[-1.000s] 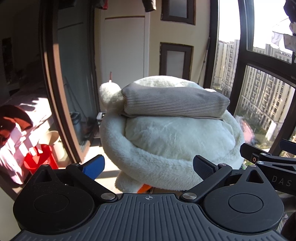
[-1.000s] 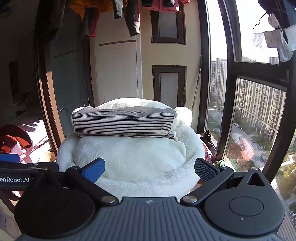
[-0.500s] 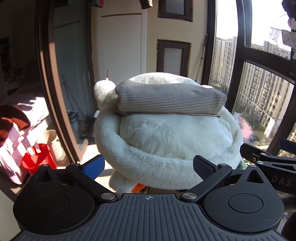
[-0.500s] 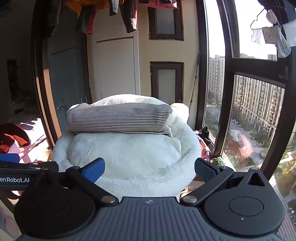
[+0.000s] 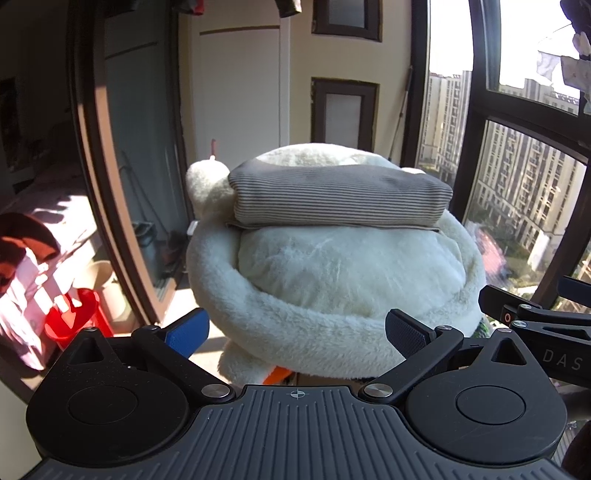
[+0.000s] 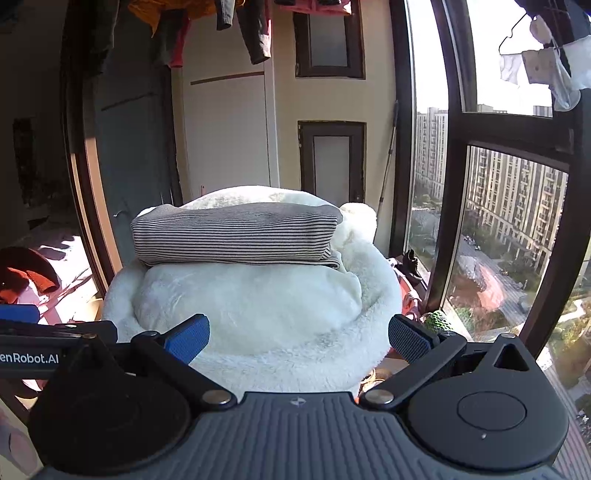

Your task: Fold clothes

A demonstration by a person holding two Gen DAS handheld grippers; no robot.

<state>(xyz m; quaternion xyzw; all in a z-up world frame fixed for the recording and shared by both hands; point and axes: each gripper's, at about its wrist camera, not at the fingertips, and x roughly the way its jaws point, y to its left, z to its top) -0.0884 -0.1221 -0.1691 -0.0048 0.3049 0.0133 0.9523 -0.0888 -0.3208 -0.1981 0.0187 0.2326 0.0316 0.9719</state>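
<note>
A folded grey striped garment [image 5: 338, 197] [image 6: 236, 236] lies on top of a round white fluffy cushion [image 5: 332, 280] [image 6: 258, 306]. In the left wrist view my left gripper [image 5: 297, 332] stands open in front of the cushion's near rim, nothing between its fingers. My right gripper [image 6: 299, 336] is open too, level with the near rim, and holds nothing. Part of the right gripper [image 5: 535, 317] shows at the right edge of the left wrist view, and part of the left gripper [image 6: 44, 339] shows at the left edge of the right wrist view.
A large window [image 6: 509, 206] with dark frames runs along the right. Clothes hang on a line overhead [image 6: 255, 29]. A red plastic stool [image 5: 70, 317] and heaped clothes [image 5: 22, 251] sit at the left. A white door [image 6: 225, 129] stands behind the cushion.
Both views have tilted up and drawn back a little, so the cushion and striped garment sit lower and further off. Both grippers stay open.
</note>
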